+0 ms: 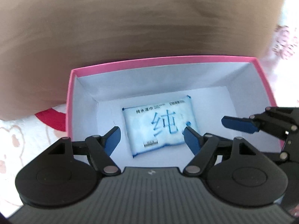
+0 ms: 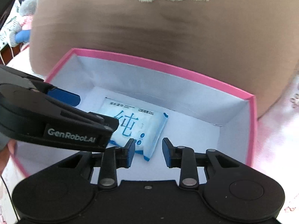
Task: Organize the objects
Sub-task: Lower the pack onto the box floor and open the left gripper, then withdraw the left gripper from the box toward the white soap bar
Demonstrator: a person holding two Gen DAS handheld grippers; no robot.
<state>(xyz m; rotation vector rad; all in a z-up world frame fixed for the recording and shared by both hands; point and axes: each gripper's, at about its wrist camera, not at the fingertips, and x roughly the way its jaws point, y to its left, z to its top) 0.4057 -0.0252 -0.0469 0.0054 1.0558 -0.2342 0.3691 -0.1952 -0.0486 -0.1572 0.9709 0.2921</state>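
In the left wrist view, the left gripper fills the bottom of the frame, its blue-padded jaws standing wide apart with nothing pressed between them. Just past its tips, in the centre, a flat white-and-blue soft pack of wet wipes with a large blue printed character lies on the floor of a rectangular cardboard box, pink outside and white inside. At the right edge the right gripper reaches in over the box wall.

In the right wrist view, the right gripper's jaws at lower centre show a narrow gap and grip nothing; the wipes pack sits just beyond and left of them, untouched. The left gripper crosses from the left edge. Beyond the box, across the upper frame, lies a brown cushion with a cream wavy trim. In the upper left corner sits a grey plush toy.
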